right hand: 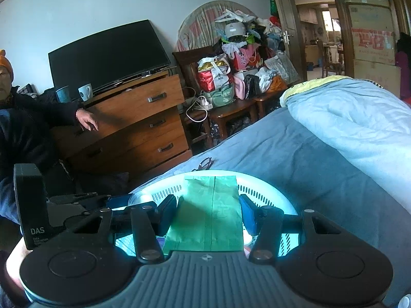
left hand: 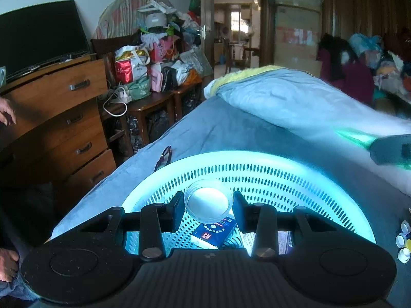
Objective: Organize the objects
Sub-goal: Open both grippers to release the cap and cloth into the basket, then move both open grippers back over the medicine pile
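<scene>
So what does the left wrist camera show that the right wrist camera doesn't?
Only the left wrist view shows the left gripper shut on a clear round lid, a blue packet in the basket, and small bottle caps on the bed. Only the right shows the right gripper holding a green paper bag, plus two mugs. Both share the white basket, glasses and dresser.

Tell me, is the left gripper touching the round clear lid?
Touching. In the left wrist view, the left gripper has a finger pressed against each side of the clear lid, held above the white basket.
</scene>
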Tool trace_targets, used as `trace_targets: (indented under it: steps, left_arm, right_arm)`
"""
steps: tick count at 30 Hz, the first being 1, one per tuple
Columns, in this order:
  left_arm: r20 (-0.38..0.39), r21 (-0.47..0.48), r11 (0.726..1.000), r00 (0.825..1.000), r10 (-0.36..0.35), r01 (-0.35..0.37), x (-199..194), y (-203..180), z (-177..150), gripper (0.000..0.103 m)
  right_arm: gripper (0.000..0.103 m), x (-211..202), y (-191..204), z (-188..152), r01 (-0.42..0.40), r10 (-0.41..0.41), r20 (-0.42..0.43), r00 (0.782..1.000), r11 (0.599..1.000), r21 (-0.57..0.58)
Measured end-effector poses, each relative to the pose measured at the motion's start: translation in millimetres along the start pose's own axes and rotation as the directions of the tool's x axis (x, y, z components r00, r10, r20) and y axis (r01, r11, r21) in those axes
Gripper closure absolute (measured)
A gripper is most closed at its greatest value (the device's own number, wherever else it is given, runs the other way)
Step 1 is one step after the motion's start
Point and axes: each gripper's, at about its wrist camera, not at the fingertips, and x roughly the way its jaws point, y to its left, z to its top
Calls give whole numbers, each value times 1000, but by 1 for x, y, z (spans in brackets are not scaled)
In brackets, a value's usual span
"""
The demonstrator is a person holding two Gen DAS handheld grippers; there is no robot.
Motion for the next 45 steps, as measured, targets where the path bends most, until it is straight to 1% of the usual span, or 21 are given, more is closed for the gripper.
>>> trace_targets:
  steps: [7, 9, 10, 11, 13, 18, 20, 21, 23, 25, 27, 28, 29, 30, 32, 34, 35, 36, 39, 42, 45]
  left_arm:
    - [-6, 10, 1000, 1000, 11, -11, 4, -4, 1, 61]
    - [-8, 11, 1000, 1000, 13, -13, 5, -5, 2, 51]
    - [-9, 12, 1000, 1000, 16, -15, 5, -5, 2, 35]
    - [-1, 16, 1000, 1000, 23, -23, 4, -6, 3, 25]
    - [15, 30, 999, 999, 40, -40, 2, -10, 3, 23]
    - [33, 46, 998, 999, 32, -34, -5, -20, 8, 18]
    - [49, 56, 998, 999, 16, -19, -9, -29, 10, 17]
    - [61, 64, 998, 998, 1, -5, -12, -34, 10, 17]
    - [107, 86, 995, 993, -54, 45, -26, -51, 11, 15]
    - [171, 103, 989, 978, -120, 104, -45, -74, 11, 11]
    - [227, 126, 969, 944, -238, 214, -67, -100, 8, 5]
    - [249, 138, 953, 922, -296, 268, -78, -115, 6, 3]
    - [267, 157, 929, 891, -367, 335, -89, -133, 3, 1]
    - [273, 175, 907, 866, -419, 384, -95, -148, -1, 1]
    - [256, 210, 848, 810, -528, 487, -101, -183, -11, 1]
    - [199, 249, 797, 776, -598, 551, -95, -219, -27, 1]
    - [157, 267, 778, 770, -618, 569, -87, -239, -40, 1]
    - [113, 271, 768, 773, -624, 581, -78, -254, -50, 2]
    - [-16, 211, 750, 770, -638, 626, -46, -283, -83, 3]
    - [-120, 193, 759, 783, -611, 622, -15, -301, -109, 4]
    - [-164, 213, 766, 795, -584, 607, 18, -310, -117, 4]
  right_arm:
    - [47, 6, -4, -7, -10, 10, -5, 1000, 1000, 12]
    - [45, 9, -4, -9, -17, 18, -14, 1000, 1000, 11]
    - [40, 9, -2, -10, -17, 17, -11, 1000, 1000, 9]
    - [29, 8, -2, -11, -14, 14, 1, 1000, 1000, 6]
    - [23, 2, -4, -14, -2, 1, 35, 999, 1000, 11]
    - [21, -33, -28, -31, -4, -7, 122, 993, 996, 87]
    - [14, -56, -41, -50, 9, -25, 158, 987, 995, 100]
    - [14, -69, -48, -62, 27, -46, 175, 983, 994, 106]
    - [11, -100, -63, -95, 84, -108, 211, 972, 989, 121]
    - [11, -133, -78, -138, 167, -192, 214, 958, 978, 129]
    - [11, -166, -94, -185, 270, -294, 196, 935, 953, 141]
    - [11, -180, -101, -206, 318, -342, 178, 923, 936, 152]
    - [11, -194, -110, -228, 361, -387, 153, 909, 916, 173]
    - [12, -208, -123, -252, 405, -430, 112, 896, 893, 195]
    - [16, -227, -144, -286, 481, -503, 48, 863, 848, 225]
    - [17, -246, -172, -314, 532, -555, 1, 832, 798, 284]
    - [17, -251, -184, -323, 559, -582, -15, 813, 772, 302]
    - [18, -255, -200, -332, 575, -599, -31, 800, 752, 321]
    - [19, -246, -238, -345, 603, -618, -58, 784, 735, 311]
    - [21, -224, -274, -345, 612, -621, -66, 781, 738, 284]
    - [21, -208, -300, -342, 604, -620, -34, 784, 748, 273]
